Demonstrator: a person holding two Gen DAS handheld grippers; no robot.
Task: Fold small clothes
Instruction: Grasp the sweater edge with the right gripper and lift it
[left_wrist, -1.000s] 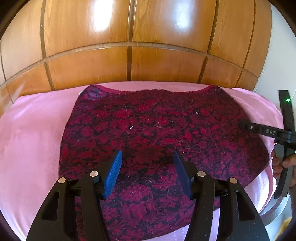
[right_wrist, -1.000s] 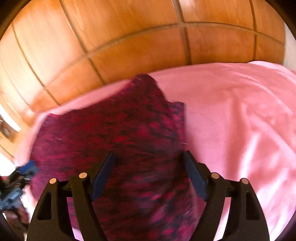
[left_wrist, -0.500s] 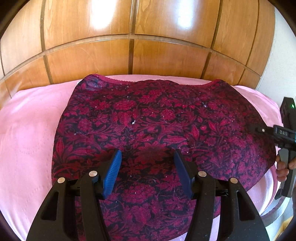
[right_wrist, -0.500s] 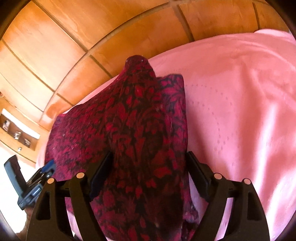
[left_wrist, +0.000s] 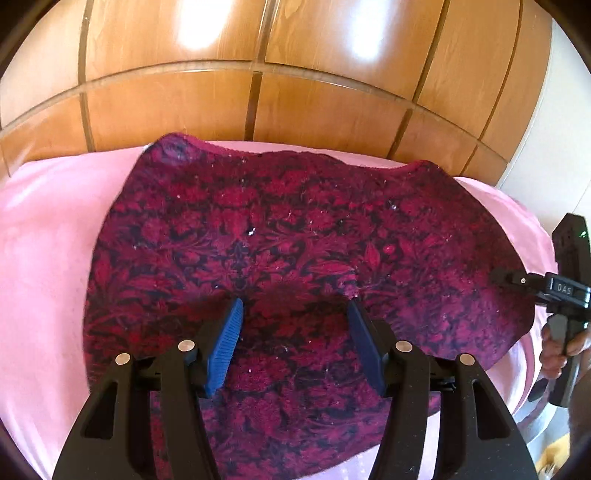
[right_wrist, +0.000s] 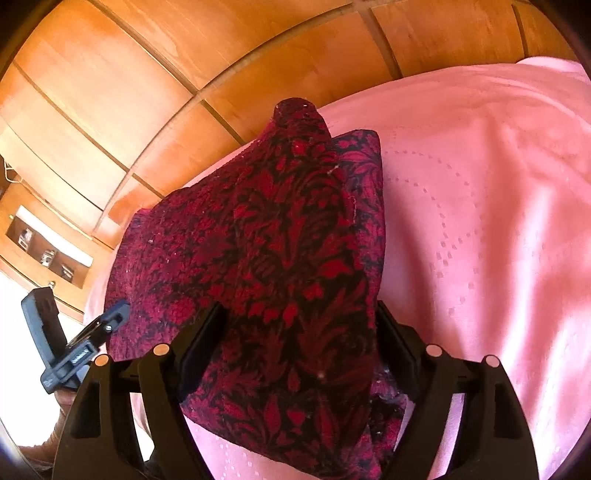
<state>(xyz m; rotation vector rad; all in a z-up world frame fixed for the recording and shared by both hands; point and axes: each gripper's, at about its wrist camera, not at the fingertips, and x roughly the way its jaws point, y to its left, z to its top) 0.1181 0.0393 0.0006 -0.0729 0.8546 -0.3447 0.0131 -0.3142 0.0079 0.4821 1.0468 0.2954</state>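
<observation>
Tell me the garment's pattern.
Dark red floral on black; the garment shows best in the left wrist view.

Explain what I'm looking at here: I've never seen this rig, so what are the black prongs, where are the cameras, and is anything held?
There is no robot. A person holds a two-finger gripper in each hand, and each gripper has a fisheye camera looking forward along its fingers. The black prongs at the bottom of each picture are those fingers.

One picture is taken from the left gripper and the other from the right gripper. Both show a dark red floral garment lying on a pink cover, with wooden panels behind.

The left gripper hangs open over the garment and grips nothing. The right gripper's jaws are closing, and a raised fold of the garment fills the gap between them. I cannot tell whether the pads are pinching it yet.
</observation>
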